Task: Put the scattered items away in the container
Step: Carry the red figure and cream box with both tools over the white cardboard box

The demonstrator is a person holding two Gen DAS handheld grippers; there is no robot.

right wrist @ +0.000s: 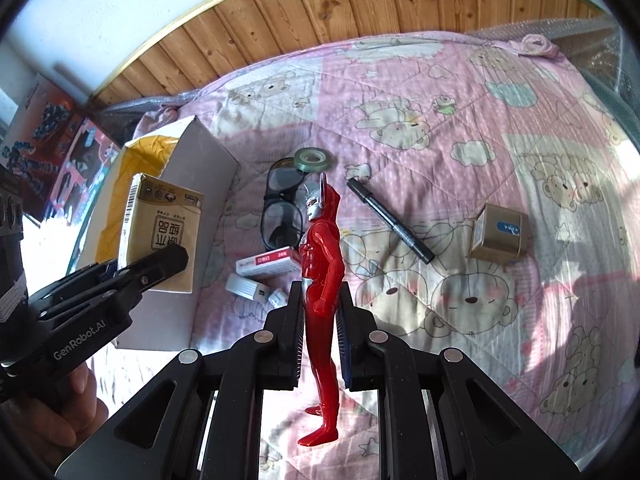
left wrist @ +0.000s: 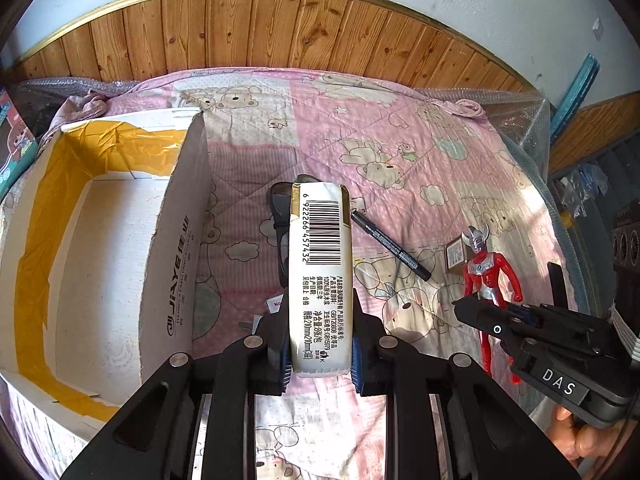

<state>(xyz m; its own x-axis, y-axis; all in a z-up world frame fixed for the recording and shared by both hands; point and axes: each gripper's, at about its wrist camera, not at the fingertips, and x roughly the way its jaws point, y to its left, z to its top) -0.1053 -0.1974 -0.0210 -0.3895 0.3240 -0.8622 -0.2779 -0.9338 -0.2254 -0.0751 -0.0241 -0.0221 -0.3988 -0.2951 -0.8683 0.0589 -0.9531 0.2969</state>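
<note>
Pink quilted bedding printed with cartoon bears (right wrist: 460, 92) covers the bed, with a pine-panelled headboard (left wrist: 280, 28) behind it.

Left of the left tongs (left wrist: 320, 344) sits the open white cardboard box patched inside with yellow tape (left wrist: 100, 248); it appears empty, so the tidying looks barely begun. Those tongs are closed on a white and gold soft pack of paper tissues with a barcode on its edge (left wrist: 322, 264), pinched across its narrow sides near one end so the rest juts forward. That narrow grip probably suits the small jaw span and lets the pack drop clear into the box.

The right tongs (right wrist: 320, 344) are clamped on a red and silver plastic superhero figure (right wrist: 322, 256), gripped around the waist and thighs, head pointing away and feet toward the camera. Holding the stiff trunk rather than a thin limb likely keeps it from twisting. Its feet show no contact with the bedding, so it seems lifted.

Ahead of the right tongs, loose on the bedding, lie a black marker pen (right wrist: 390, 222), dark-framed glasses (right wrist: 282, 208) with a greenish roll of tape (right wrist: 314, 159) just beyond them, a small red and white carton (right wrist: 266, 265) and a white plug-like adapter (right wrist: 248, 288). Further right rests a small gold-brown box (right wrist: 500, 236). All of these sit outside the cardboard box.

Both loads appear ready to travel left to the box, the tissue pack being nearer.
</note>
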